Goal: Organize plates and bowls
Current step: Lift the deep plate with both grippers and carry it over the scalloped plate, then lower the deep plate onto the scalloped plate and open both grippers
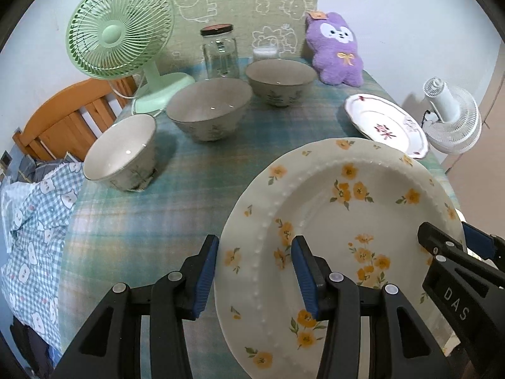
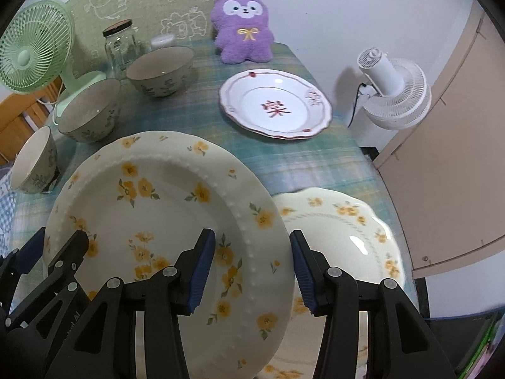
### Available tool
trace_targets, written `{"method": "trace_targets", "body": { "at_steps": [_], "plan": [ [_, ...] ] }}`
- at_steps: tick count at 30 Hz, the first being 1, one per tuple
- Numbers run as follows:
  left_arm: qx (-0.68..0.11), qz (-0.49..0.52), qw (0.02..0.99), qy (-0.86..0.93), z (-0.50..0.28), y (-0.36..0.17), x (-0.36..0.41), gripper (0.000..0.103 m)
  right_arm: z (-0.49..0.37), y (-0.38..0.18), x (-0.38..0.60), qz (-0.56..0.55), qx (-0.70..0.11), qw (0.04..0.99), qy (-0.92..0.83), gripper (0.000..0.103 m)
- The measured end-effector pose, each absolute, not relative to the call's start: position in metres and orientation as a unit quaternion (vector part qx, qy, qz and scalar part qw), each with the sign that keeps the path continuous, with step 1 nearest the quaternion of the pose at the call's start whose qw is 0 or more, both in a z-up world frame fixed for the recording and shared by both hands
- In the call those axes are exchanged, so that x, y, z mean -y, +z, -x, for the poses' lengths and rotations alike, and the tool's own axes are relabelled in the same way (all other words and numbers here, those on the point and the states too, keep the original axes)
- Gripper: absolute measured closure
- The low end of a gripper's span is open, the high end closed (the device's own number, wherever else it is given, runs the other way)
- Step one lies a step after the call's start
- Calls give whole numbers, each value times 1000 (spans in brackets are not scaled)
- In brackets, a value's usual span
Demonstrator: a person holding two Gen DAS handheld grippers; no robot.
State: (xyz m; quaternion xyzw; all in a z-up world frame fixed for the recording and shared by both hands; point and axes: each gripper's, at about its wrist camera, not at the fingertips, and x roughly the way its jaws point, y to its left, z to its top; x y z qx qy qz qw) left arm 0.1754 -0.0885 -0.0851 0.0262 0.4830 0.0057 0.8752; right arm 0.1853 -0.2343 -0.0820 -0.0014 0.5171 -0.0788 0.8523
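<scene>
Plaid tablecloth (image 1: 132,221) beneath round, glossy, apparently ceramic floral plate (image 1: 331,221)

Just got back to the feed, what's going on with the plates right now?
Both grippers have the big yellow-flowered plate by opposite edges: the left gripper straddles its left rim, the right gripper its right rim. The plate looks lifted clear of the table. A second yellow-flowered plate lies under its right side, and a white plate with red markings sits further back. Three bowls stand separately along the left, not yet stacked.
</scene>
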Motion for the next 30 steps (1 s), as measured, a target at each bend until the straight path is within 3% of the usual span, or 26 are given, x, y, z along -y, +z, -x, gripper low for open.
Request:
{"method": "trace_targets", "body": {
  "at_steps": [30],
  "plan": [
    [-504,-39,862,-25,-156,-119,227,55,-146,-122,370,-10,-552,824,-127,51]
  ]
}}
